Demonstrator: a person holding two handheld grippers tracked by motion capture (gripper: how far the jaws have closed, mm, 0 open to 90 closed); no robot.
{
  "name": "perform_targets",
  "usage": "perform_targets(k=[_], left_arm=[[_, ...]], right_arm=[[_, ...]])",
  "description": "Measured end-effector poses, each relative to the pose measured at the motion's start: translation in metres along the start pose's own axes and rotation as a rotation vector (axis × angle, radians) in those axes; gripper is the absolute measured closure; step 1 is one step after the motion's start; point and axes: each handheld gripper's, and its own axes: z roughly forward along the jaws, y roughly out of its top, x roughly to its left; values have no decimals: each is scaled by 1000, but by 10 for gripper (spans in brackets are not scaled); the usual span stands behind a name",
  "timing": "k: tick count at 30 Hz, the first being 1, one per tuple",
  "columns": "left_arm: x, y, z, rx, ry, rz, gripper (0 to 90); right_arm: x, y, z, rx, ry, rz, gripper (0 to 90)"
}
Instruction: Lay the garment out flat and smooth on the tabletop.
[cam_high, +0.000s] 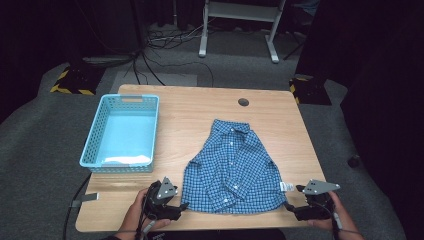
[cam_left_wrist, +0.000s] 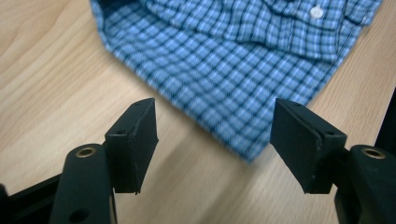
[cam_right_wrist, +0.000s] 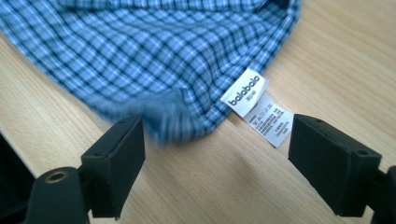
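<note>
Your left gripper (cam_high: 181, 206) and right gripper (cam_high: 288, 206) both sit jaws apart, nothing pinched, at the near corners of the blue checked shirt (cam_high: 232, 167) (white label (cam_right_wrist: 261, 109) by the right one). Shirt lies flat mid-table (cam_high: 195, 107); blue basket (cam_high: 91, 145) farther left.

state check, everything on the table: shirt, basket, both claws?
shirt: flat on the table, front up, buttoned, hem toward the person, care label out at a hem corner
basket: upright, left of the shirt, something pale lies at its near end
left claw: open, hem corner between the jaws, not pinched
right claw: open, at the other hem corner, not gripping
</note>
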Motion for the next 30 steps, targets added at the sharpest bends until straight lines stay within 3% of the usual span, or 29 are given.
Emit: perform_targets(k=[7,14,16,30], left_arm=[[-1,18,23,26,-17,54,328],[-10,25,40,59,-49,98,318],[-15,24,44,76,-45,119,315],[-28,22,47,44,-78,145,310]], right_arm=[[3,16,-5,-43,-10,8,200],[18,42,13,-44,-4,-65,227],[23,51,18,-59,20,-85,234],[53,94,51,-67,77,-191,247]])
